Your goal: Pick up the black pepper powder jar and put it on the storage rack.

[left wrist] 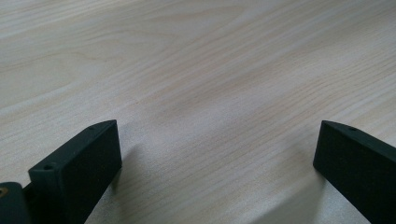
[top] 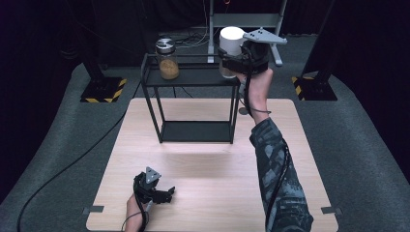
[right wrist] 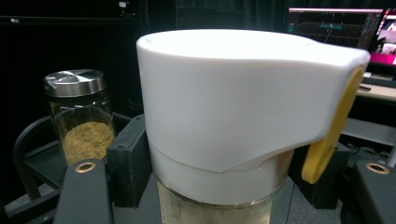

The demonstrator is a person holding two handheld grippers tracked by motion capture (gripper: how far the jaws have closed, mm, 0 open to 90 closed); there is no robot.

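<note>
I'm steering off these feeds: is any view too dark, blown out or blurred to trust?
High view: table well lit, surroundings nearly black, rack readable. Left gripper view: wood grain sharp, soft shadows beside the tongs. Right gripper view: white lid very close and bright, edges slightly soft; steel-capped jar behind stays legible.

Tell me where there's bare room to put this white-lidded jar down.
The rack top is bare between the spice jar at its left end and the white-lidded jar in the right tool. Its lower shelf is bare too. The table is open from the rack to the left tool.
</note>
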